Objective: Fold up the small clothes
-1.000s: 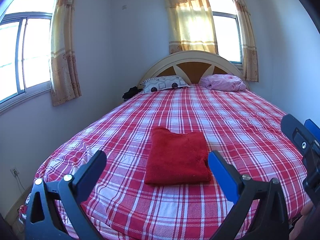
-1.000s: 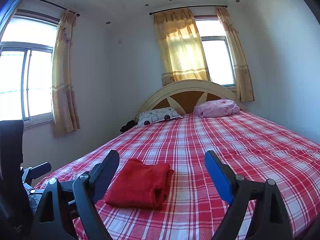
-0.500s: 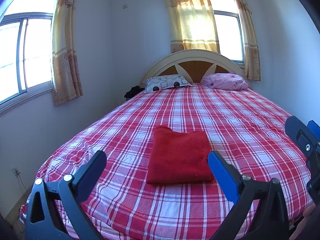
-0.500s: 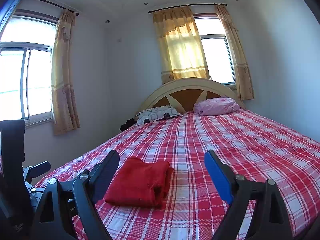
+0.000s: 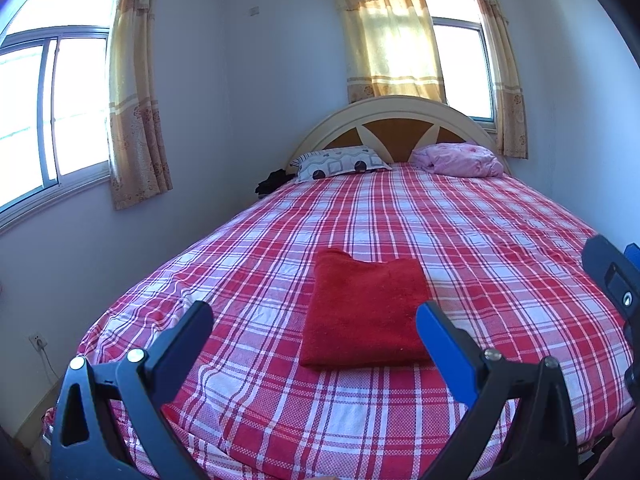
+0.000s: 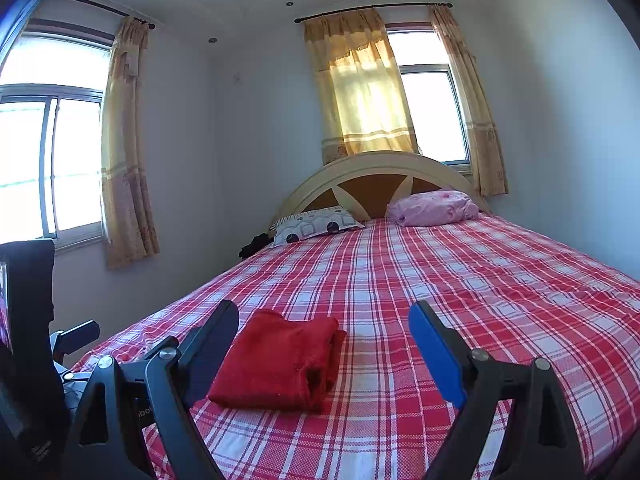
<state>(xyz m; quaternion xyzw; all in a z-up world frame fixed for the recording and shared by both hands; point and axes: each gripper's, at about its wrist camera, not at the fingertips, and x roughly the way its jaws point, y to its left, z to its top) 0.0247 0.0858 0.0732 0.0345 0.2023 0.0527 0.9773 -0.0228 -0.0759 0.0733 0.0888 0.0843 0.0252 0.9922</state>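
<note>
A red garment (image 5: pixel 364 312) lies folded into a flat rectangle on the red plaid bed (image 5: pixel 500 240), near the foot end. My left gripper (image 5: pixel 316 320) is open and empty, held back from the garment and above the bed's foot. My right gripper (image 6: pixel 324 324) is open and empty, to the right of the garment (image 6: pixel 280 360) and clear of it. The right gripper also shows at the right edge of the left wrist view (image 5: pixel 612 276). The left gripper's body shows at the left edge of the right wrist view (image 6: pixel 76 336).
A patterned pillow (image 5: pixel 340 162) and a pink pillow (image 5: pixel 460 160) lie against the curved headboard (image 5: pixel 396 120). A dark item (image 5: pixel 272 182) sits beside the bed at the far left. Curtained windows are on the left and back walls.
Both grippers have drawn back slightly from the garment and stay open. The folded garment has not moved.
</note>
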